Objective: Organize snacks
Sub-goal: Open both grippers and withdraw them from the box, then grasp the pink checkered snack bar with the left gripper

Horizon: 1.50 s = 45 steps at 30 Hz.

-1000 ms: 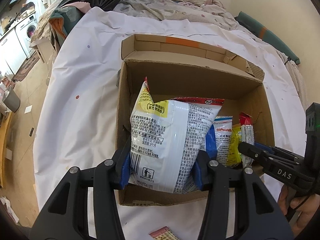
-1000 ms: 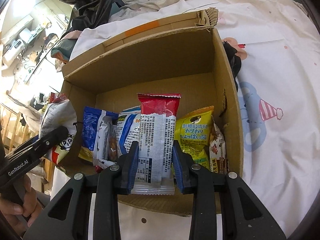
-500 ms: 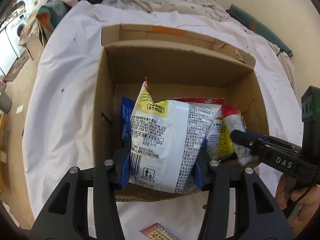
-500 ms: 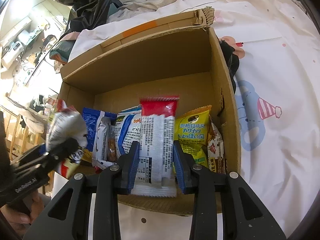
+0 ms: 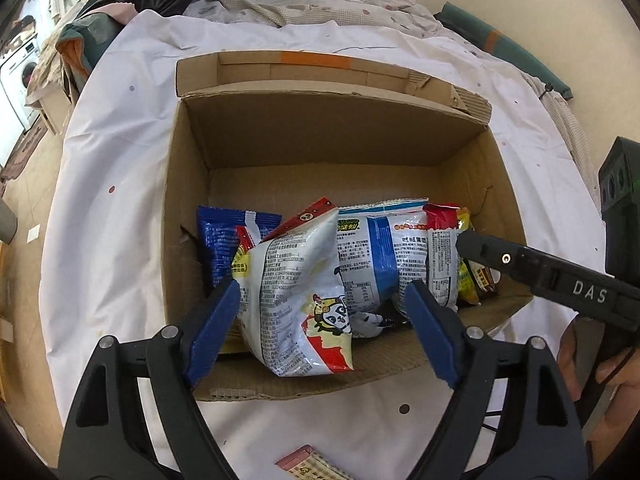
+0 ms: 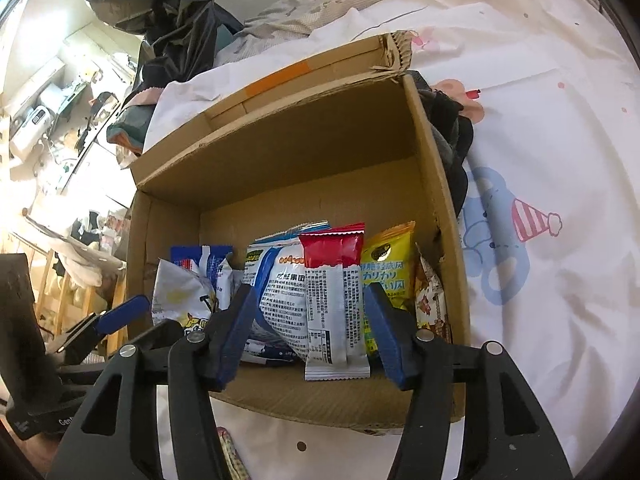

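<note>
An open cardboard box [image 5: 320,148] [image 6: 304,176] lies on a white sheet and holds several snack packs standing in a row. My left gripper [image 5: 324,320] is open; a white panda-print bag [image 5: 300,304] rests loose between its blue pads, leaning at the box's near left. My right gripper [image 6: 310,336] is open around a red-topped white pack [image 6: 334,304], which stands free in the box. A blue pack [image 5: 224,240], a blue-white bag [image 5: 372,256] and a yellow pack [image 6: 388,272] stand beside them. The right gripper also shows in the left wrist view [image 5: 472,244].
A small snack packet [image 5: 312,462] lies on the sheet in front of the box. Black clothing [image 6: 452,140] lies against the box's right wall. Bedding, a black bag [image 6: 168,12] and a green cushion [image 5: 504,44] lie beyond.
Both grippers have opened. The white bag has dropped and tilted into the box's left side; the red-topped pack now stands released in the row.
</note>
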Each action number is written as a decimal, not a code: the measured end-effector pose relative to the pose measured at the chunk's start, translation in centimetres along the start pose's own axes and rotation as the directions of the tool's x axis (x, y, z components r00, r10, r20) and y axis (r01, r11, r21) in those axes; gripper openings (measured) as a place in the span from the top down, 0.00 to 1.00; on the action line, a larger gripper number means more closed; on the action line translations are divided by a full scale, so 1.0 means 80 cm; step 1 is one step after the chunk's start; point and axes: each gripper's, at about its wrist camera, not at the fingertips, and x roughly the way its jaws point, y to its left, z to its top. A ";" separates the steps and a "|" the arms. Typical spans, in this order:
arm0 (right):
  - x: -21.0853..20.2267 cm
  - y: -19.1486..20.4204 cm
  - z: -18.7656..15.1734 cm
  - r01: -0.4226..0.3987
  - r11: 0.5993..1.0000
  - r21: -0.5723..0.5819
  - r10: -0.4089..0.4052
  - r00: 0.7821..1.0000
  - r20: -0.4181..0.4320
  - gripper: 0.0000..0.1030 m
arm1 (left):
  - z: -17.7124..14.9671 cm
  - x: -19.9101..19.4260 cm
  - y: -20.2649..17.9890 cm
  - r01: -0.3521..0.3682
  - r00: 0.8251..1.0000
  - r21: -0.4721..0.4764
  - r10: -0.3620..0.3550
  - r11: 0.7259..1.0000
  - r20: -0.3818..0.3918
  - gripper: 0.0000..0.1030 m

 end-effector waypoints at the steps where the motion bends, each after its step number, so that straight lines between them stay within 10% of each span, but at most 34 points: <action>1: 0.000 0.000 0.000 0.000 1.000 0.004 0.000 1.000 0.002 0.43 | 0.000 -0.001 0.001 -0.001 1.000 -0.004 0.001 1.000 0.002 0.21; 23: -0.069 -0.003 -0.049 0.015 0.998 0.057 -0.020 0.997 0.081 0.22 | -0.074 -0.054 0.043 -0.078 0.997 -0.110 0.079 0.991 0.000 0.21; 32: -0.086 0.002 -0.073 0.009 0.997 0.076 -0.016 0.995 0.094 0.17 | -0.158 -0.019 0.039 -0.073 0.977 -0.304 0.006 0.950 -0.214 0.22; 39: -0.094 -0.008 -0.088 0.015 0.993 0.118 -0.026 0.996 0.087 0.17 | -0.203 0.018 0.006 -0.119 0.945 -0.192 0.052 0.974 -0.323 0.36; 41: -0.096 -0.011 -0.091 0.026 0.992 0.122 -0.037 0.996 0.085 0.17 | -0.205 0.017 0.002 -0.136 0.947 -0.157 0.082 0.978 -0.312 0.72; 45: -0.089 -0.016 -0.092 0.078 0.988 0.131 -0.086 0.995 0.059 0.17 | -0.203 0.014 -0.001 -0.142 0.939 -0.092 0.104 0.986 -0.328 0.79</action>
